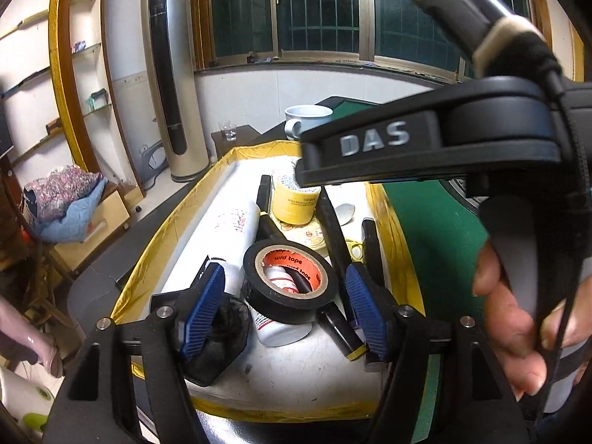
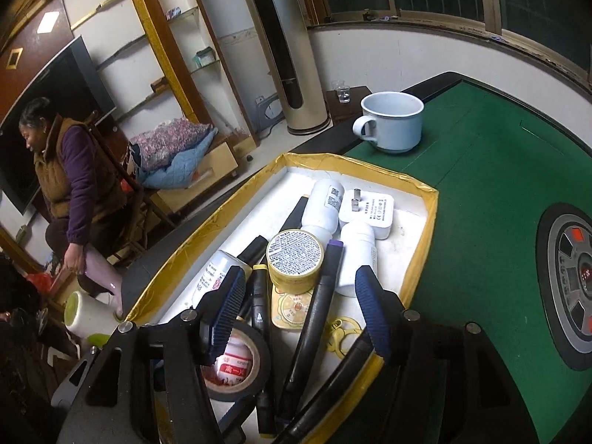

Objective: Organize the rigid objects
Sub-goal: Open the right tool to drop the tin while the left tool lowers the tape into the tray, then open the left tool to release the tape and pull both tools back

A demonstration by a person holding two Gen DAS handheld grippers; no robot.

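Tray (image 2: 425, 222) with yellow-taped rim sits on the green table (image 2: 481, 185), crowded with rigid items. Left gripper (image 1: 285, 307) hangs over its near end, jaws apart, gripping nothing; the black tape roll (image 1: 290, 281) lies between the blue pads, touching neither, propped on a white bottle (image 1: 281, 329). Right gripper (image 2: 299, 314) also stands open and empty above black markers (image 2: 318, 318), with the yellow tin (image 2: 295, 259) just beyond its fingertips and the tape roll under its left finger.
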